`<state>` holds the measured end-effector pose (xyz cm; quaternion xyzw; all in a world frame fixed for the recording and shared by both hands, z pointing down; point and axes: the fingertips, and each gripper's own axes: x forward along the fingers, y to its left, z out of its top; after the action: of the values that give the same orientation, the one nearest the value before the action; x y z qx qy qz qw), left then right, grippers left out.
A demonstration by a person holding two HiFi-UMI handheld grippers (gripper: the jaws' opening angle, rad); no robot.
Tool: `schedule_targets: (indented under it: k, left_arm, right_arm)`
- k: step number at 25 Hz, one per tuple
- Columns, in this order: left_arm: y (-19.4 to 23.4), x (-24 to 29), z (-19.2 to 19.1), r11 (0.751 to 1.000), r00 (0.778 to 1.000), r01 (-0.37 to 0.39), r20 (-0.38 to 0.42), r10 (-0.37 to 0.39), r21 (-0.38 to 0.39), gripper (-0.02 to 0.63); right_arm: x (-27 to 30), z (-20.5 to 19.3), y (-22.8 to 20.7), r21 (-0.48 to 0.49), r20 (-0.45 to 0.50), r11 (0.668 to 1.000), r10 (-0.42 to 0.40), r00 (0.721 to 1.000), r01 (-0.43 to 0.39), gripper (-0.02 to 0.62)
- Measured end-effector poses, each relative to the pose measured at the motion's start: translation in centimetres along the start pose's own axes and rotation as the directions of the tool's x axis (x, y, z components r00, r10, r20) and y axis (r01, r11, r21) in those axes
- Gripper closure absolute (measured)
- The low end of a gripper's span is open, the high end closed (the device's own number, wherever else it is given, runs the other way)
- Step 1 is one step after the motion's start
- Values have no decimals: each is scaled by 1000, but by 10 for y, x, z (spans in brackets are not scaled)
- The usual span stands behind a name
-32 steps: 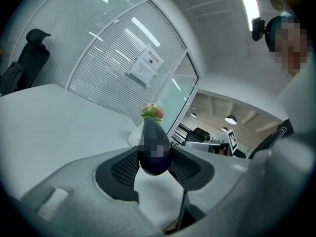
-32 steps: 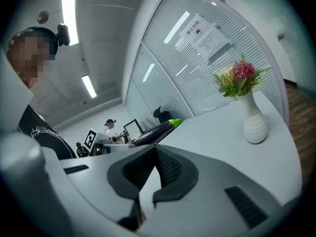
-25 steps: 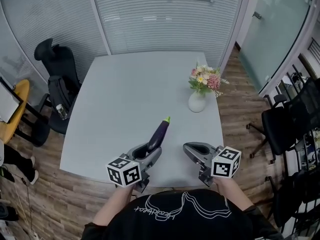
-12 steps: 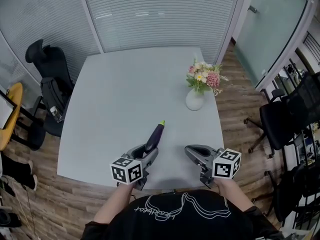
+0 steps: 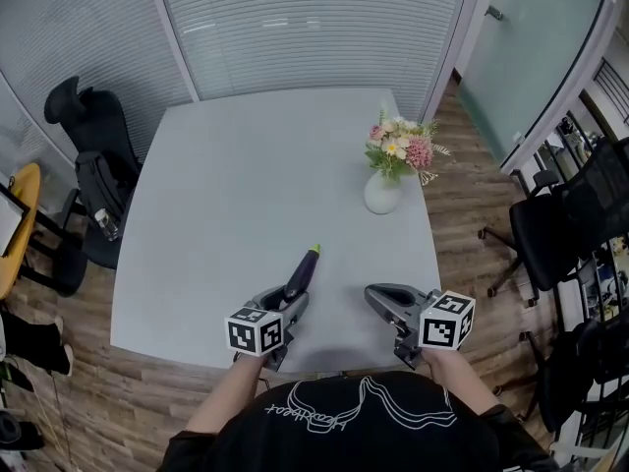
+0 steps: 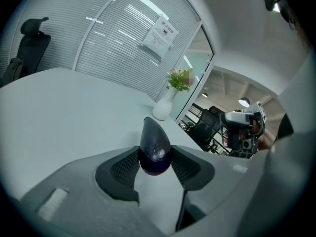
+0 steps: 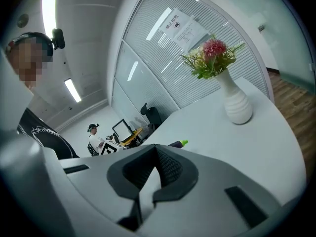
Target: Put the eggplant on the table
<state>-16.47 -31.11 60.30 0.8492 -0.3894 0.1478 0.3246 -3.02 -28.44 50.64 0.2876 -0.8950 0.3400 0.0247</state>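
A dark purple eggplant with a green stem end sticks out forward from my left gripper, which is shut on its thick end. In the left gripper view both ribbed pads press the eggplant from the sides. It hangs low over the near part of the grey table; I cannot tell whether it touches. My right gripper hovers beside it at the table's front right, jaws shut with nothing in them. The eggplant's green tip shows past the right jaws.
A white vase of pink and yellow flowers stands at the table's right side. Black office chairs flank the table on the left and right. A glass partition with blinds runs behind. Wood floor surrounds the table.
My left gripper has come down toward the table with the eggplant still in it. The right gripper has sunk a little.
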Motion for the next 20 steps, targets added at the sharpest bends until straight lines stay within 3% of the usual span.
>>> schedule_targets:
  k: [12,20]
  left_arm:
    - [7,17,-38,997,992,-36,-123,43,62,399]
    - [9,19,-47,997,988,-43,-147,51,57,399]
  right_arm:
    - [-19,-5,-1,41,31,999,-17,999,15,586]
    - [-22,-10,-1,62,30,998,-9,1000,8,586]
